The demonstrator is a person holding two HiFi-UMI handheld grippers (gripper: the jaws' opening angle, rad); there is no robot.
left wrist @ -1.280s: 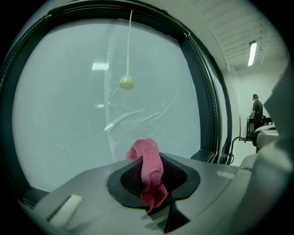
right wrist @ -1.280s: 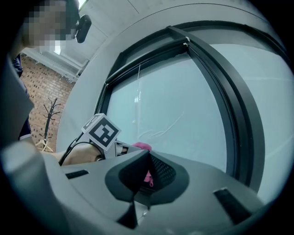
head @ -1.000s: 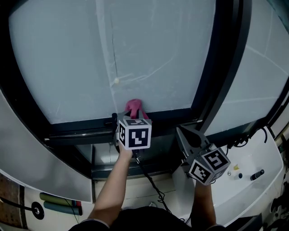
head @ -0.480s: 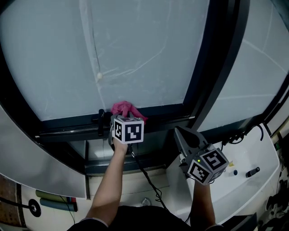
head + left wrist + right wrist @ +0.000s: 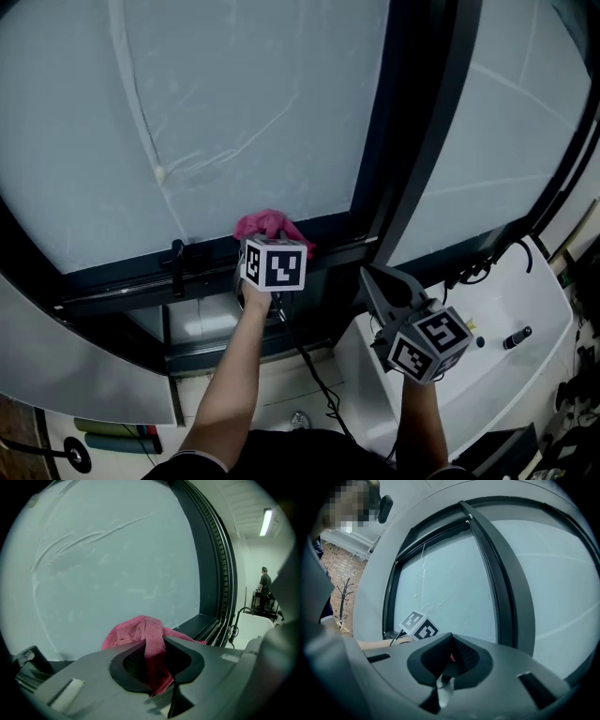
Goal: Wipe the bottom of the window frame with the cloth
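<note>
A pink cloth (image 5: 268, 225) rests on the dark bottom rail of the window frame (image 5: 112, 286), against the foot of the frosted pane. My left gripper (image 5: 267, 242) is shut on it, and its marker cube hides the jaws in the head view. In the left gripper view the cloth (image 5: 145, 637) bunches up between the closed jaws of the left gripper (image 5: 154, 660), with the bottom rail (image 5: 202, 623) running off to the right. My right gripper (image 5: 377, 278) is held lower right, clear of the frame, jaws together and empty. In its own view the right gripper (image 5: 450, 657) points at the pane.
A dark slanted mullion (image 5: 412, 141) rises just right of the cloth. A black latch (image 5: 176, 261) stands on the rail to the left. A white ledge (image 5: 511, 370) at the lower right carries a black pen-like object (image 5: 517, 336) and cables (image 5: 478, 272). A person (image 5: 265, 581) stands far off.
My left gripper has slid the cloth to the right along the bottom rail, away from the black latch. The right gripper has kept its place below and to the right.
</note>
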